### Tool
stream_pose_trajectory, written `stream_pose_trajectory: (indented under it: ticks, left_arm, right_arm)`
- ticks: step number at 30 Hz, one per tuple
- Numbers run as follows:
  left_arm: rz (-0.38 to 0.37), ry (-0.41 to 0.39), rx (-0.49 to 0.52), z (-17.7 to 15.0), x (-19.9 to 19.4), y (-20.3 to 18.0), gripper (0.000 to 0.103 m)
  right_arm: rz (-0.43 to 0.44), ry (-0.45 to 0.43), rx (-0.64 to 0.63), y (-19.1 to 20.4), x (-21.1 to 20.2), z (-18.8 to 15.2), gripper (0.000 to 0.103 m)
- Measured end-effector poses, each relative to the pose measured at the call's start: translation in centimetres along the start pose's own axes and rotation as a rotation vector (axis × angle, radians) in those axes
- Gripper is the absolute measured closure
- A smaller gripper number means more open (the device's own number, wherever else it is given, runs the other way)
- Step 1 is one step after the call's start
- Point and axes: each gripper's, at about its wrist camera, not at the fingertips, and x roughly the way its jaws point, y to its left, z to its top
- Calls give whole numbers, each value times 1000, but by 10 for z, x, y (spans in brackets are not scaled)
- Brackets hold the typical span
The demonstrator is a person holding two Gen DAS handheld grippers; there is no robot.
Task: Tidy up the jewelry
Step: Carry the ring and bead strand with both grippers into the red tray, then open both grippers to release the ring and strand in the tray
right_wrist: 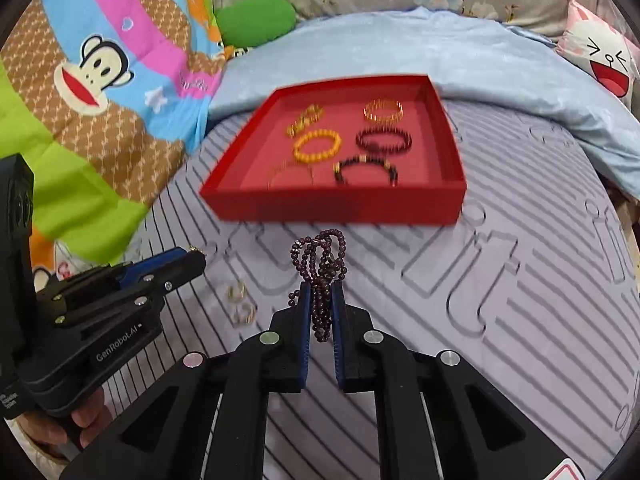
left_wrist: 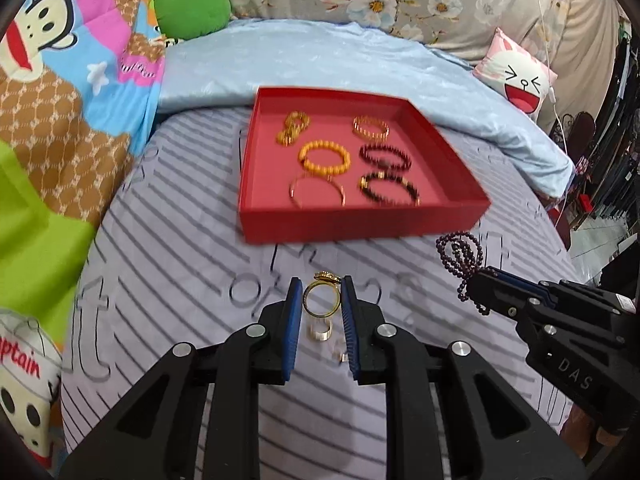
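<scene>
A red tray lies on the striped bed and holds several bracelets, among them an orange bead bracelet. My left gripper is shut on a gold ring and holds it above the sheet, short of the tray. My right gripper is shut on a dark purple bead necklace, which hangs in loops near the tray's front wall; it also shows in the left wrist view. Two small gold rings lie on the sheet below the left gripper.
A cartoon monkey quilt lies to the left. A light blue blanket is folded behind the tray. A green cushion and a white face pillow sit at the back.
</scene>
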Motion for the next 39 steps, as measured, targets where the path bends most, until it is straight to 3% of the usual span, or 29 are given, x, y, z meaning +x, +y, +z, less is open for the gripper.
stream_pose_trajectory:
  ticks: [9, 17, 22, 28, 30, 34, 39]
  left_arm:
    - [-17, -65, 59, 90, 34, -12, 84]
    - [-38, 1, 103, 156, 115, -19, 84]
    - [-45, 63, 86, 167, 159, -17, 84]
    - [-57, 105, 43, 169, 180, -10, 84]
    - [-58, 99, 42, 169, 181, -11, 84]
    - [-46, 99, 27, 168, 182, -8, 71]
    - [-21, 65, 50, 171, 177, -10, 65]
  right_arm:
    - [-10, -78, -17, -12, 27, 93, 94]
    - [-27, -5, -9, -35, 102, 151, 94]
    - [-37, 39, 11, -49, 135, 162, 93]
    - [-26, 77, 26, -57, 151, 165, 93]
    - [-40, 81, 18, -58, 153, 167, 88]
    - [-44, 69, 25, -61, 150, 166, 88]
    - [-49, 53, 30, -61, 146, 165, 88]
